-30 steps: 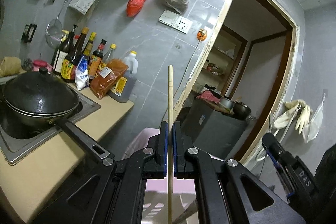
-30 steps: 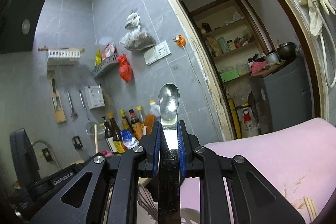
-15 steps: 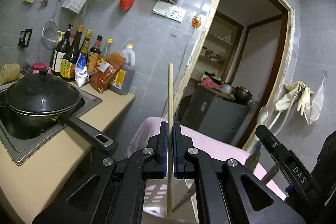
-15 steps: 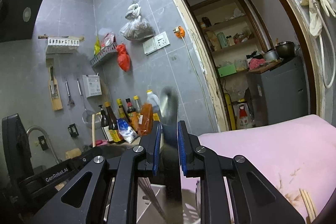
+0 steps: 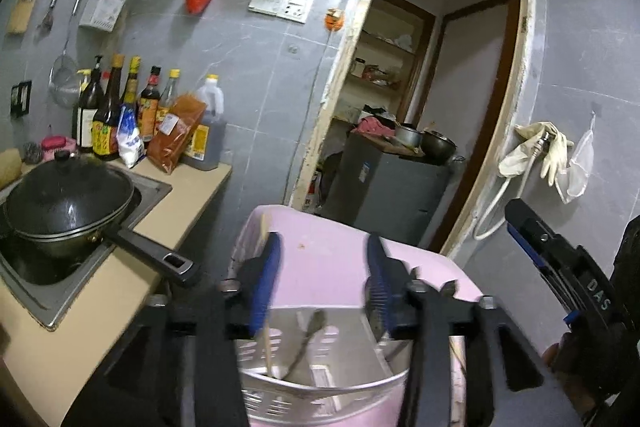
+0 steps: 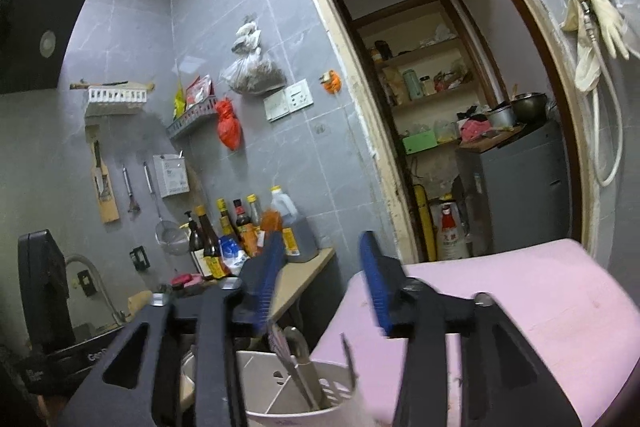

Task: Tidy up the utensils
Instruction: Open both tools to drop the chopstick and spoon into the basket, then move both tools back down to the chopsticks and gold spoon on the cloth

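Note:
A white slotted utensil holder [image 5: 316,383] stands on a pink surface [image 5: 328,263] right below both grippers. My left gripper [image 5: 318,263] is open above it. A wooden chopstick [image 5: 266,343] leans in the holder beside the left finger. A metal spoon [image 5: 308,339] stands in the holder too. In the right wrist view the holder [image 6: 280,387] holds the spoon [image 6: 302,367], and my right gripper [image 6: 320,279] is open and empty above it.
A black wok [image 5: 68,199] with a long handle sits on the stove at the left. Sauce bottles [image 5: 132,115] line the counter by the tiled wall. A doorway [image 5: 420,107] opens behind. More chopsticks [image 5: 456,355] lie on the pink surface.
Both grippers have opened. The chopstick has left the left gripper and the spoon has left the right gripper. Both now stand in the holder.

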`<action>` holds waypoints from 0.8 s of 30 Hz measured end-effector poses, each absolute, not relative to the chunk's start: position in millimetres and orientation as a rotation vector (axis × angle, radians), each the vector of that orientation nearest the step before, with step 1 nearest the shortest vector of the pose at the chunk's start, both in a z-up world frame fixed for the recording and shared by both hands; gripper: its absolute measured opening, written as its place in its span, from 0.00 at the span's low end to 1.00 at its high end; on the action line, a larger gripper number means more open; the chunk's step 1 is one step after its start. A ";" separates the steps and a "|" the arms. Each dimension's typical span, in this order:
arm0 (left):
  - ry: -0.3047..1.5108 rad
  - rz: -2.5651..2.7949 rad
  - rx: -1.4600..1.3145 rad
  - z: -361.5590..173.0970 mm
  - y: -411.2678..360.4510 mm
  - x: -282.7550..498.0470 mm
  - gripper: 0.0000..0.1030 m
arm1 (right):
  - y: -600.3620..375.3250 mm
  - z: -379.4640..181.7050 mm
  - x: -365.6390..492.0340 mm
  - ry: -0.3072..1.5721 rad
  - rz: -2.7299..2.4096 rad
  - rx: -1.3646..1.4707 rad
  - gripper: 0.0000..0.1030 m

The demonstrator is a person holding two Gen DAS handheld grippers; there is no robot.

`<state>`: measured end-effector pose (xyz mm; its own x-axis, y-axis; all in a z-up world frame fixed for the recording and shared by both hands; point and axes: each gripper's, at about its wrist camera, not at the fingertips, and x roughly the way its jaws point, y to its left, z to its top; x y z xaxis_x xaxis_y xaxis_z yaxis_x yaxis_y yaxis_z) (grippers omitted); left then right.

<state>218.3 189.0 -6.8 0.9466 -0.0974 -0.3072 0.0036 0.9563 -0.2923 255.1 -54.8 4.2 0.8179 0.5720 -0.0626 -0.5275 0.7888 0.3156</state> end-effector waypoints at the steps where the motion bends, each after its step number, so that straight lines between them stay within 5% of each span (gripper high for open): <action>1: 0.318 -0.058 -0.300 -0.5 185.0 216.3 0.52 | -60.6 8.9 253.4 0.157 0.587 0.293 0.53; 3: 0.305 -0.060 -0.306 9.2 177.9 213.5 0.66 | -72.0 17.7 249.9 0.158 0.569 0.284 0.57; 12: 0.286 -0.037 -0.249 35.3 128.3 206.9 0.92 | -134.1 39.6 235.9 0.191 0.481 0.228 0.98; 24: 0.364 -0.054 -0.156 5.0 45.5 209.0 0.92 | -208.4 12.8 233.6 0.307 0.371 0.090 1.00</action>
<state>209.0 45.5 5.0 0.9332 -0.0804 -0.3502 0.0243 0.9865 -0.1619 233.6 -208.4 12.8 0.8863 0.3698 -0.2790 -0.3428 0.9286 0.1420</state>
